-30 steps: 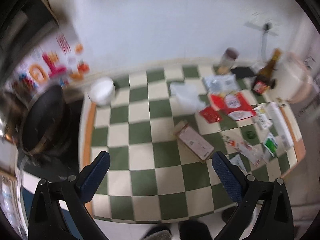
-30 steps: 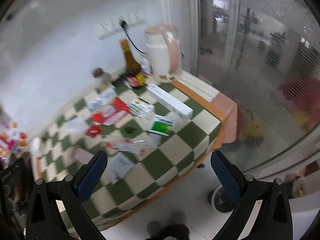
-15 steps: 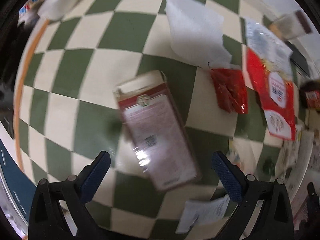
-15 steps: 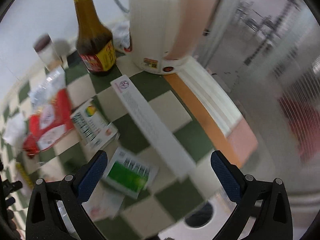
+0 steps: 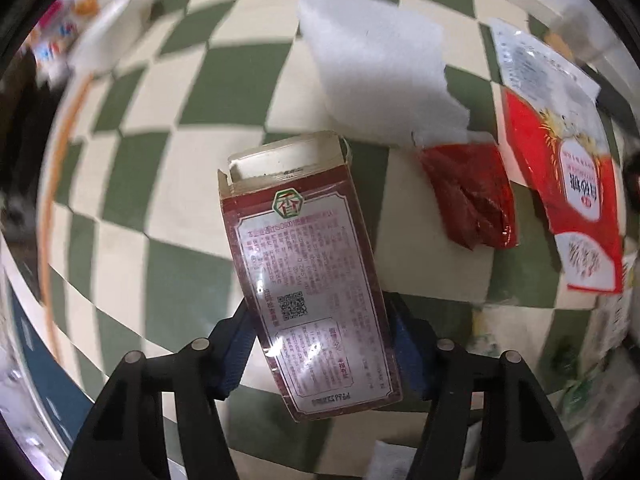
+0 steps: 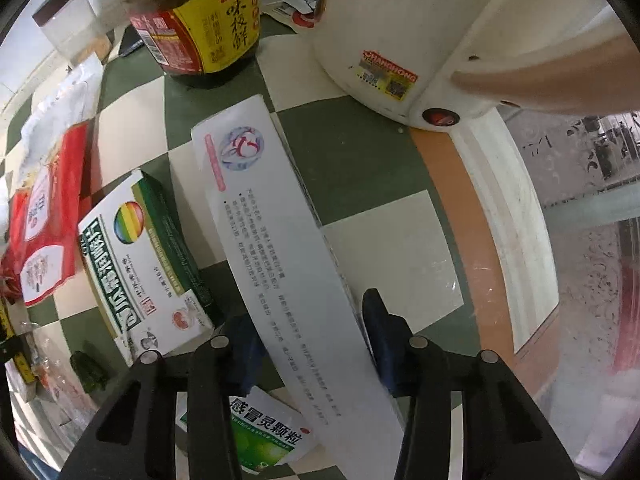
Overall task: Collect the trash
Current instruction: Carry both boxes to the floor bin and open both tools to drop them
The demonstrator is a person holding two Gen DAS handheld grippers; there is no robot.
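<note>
Two items are under grip; nothing is seen collected yet. The left gripper is clamped across the lower part of a maroon carton, one blue pad on each long side, the carton's opened end pointing away from the tongs. The right gripper is closed on a long white box, which runs forward from between the pads toward a brown sauce bottle and a white kettle.

Whether either item has left the checkered tablecloth cannot be told. No bin shows in either view.

Outstanding, in my judgement, is most of the litter: ahead and right of the left tongs, a white foam sheet, a red sachet and a red-and-white packet; left of the right tongs, a green-and-white medicine box; just beneath them, a green sachet.

Half a second ago both tongs stood wide open above these items; both have since dropped and closed.
</note>
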